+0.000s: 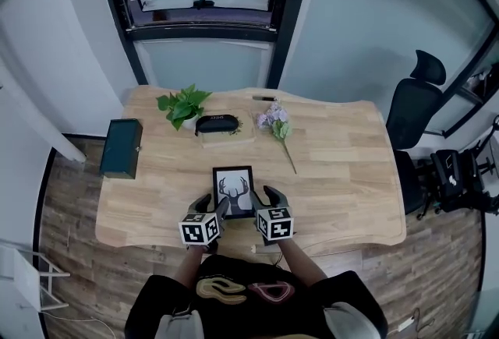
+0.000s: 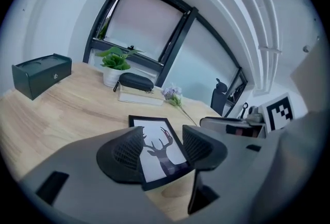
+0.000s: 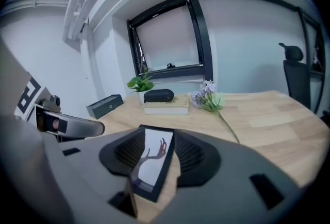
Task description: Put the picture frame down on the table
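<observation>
From the head view, you have the black-edged picture frame with a deer print (image 1: 234, 191) lying face up on the pale wooden table (image 1: 343, 166), near its near edge and about mid-width. Your left gripper (image 1: 212, 209) sits at the frame's near left corner and your right gripper (image 1: 267, 203) at its near right corner. Only this view shows the whole layout: a dark green box (image 1: 122, 147) at the far left, a small green potted plant (image 1: 183, 105), a black oval case (image 1: 217, 124) and a lilac flower sprig (image 1: 277, 123) along the far side, all well apart from the frame. The left gripper view shows what the head view cannot: your left fingers (image 2: 121, 152) are spread, nothing pinched, and the frame (image 2: 160, 156) lies on the table below the gap. The right gripper view likewise shows your right fingers (image 3: 193, 155) spread apart, the frame (image 3: 152, 164) seen at a slant in the gap between them, not clamped.
</observation>
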`<state>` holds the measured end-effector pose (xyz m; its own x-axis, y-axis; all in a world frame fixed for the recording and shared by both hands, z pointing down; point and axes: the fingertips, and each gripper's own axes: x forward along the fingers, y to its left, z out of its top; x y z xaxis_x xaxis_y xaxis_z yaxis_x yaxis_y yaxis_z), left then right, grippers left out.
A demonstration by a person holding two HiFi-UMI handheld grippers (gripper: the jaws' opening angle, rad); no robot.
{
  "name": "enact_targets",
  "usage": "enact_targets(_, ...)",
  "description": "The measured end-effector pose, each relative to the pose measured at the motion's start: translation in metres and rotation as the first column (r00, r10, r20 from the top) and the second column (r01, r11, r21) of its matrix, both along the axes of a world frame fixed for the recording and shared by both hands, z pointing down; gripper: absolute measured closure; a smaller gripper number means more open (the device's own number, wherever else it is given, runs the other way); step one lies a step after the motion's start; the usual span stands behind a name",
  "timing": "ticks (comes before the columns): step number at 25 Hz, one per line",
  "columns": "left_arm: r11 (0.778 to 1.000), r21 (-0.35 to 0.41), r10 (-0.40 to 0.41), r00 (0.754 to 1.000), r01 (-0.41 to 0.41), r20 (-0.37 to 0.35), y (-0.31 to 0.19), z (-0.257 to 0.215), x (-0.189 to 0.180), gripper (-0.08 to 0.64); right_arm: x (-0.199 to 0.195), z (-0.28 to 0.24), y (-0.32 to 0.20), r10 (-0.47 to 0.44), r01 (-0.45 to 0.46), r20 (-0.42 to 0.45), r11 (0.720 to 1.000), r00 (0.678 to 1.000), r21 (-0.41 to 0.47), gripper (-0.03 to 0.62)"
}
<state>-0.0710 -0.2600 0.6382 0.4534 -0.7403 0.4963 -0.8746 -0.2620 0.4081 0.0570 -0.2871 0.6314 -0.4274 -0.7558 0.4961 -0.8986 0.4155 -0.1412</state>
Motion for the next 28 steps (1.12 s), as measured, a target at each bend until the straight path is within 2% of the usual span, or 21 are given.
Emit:
enact_targets(2, 1.0, 0.015, 0.004, 1.0, -0.004, 0.004, 0.008, -0.006, -0.003, 0.324, -0.003, -0.01, 0.005, 0.0, -0.001, 0.015, 1.0, 1.0, 0.027, 0.41)
enact_targets(4, 0.999, 0.04, -0.002, 1.0, 0.003, -0.01, 0.015, -0.014, -0.006, 0.324, -0.007, -0.023, 0.01, 0.002, -0.006, 0.068, 0.999, 0.998, 0.054, 0.41)
enact_targets(7, 0.996, 0.089, 0.0, 0.994, 0.009, -0.109, 0.021, -0.036, -0.005, 0.324, -0.01, -0.043, 0.017, 0.008, -0.023, 0.164, 0.996, 0.986, 0.087, 0.41)
enact_targets(9, 0.992, 0.128, 0.02, 0.989, -0.001, -0.144, 0.024, -0.052, 0.0, 0.324, -0.011, -0.055, 0.021, 0.013, -0.034, 0.181, 0.993, 0.983, 0.112, 0.41)
enact_targets(14, 0.974, 0.226, 0.064, 0.989, -0.032, -0.136, 0.035, -0.092, 0.006, 0.325, -0.011, -0.08, 0.036, 0.021, -0.052, 0.19, 0.985, 0.982, 0.162, 0.41)
enact_targets(19, 0.95, 0.307, 0.106, 0.984, -0.059, -0.14, 0.049, -0.128, 0.008, 0.348, -0.006, -0.097, 0.05, 0.044, -0.075, 0.141, 0.972, 0.989, 0.221, 0.421)
enact_targets(23, 0.939, 0.341, 0.082, 0.991, -0.04, -0.108, 0.058, -0.138, 0.001, 0.399, -0.01, -0.102, 0.062, 0.064, -0.091, 0.111, 0.961, 0.992, 0.26, 0.445)
enact_targets(28, 0.93, 0.368, 0.042, 0.996, -0.012, -0.076, 0.066, -0.142, -0.01, 0.503, -0.017, -0.108, 0.072, 0.074, -0.1, 0.103, 0.954, 0.992, 0.282, 0.511)
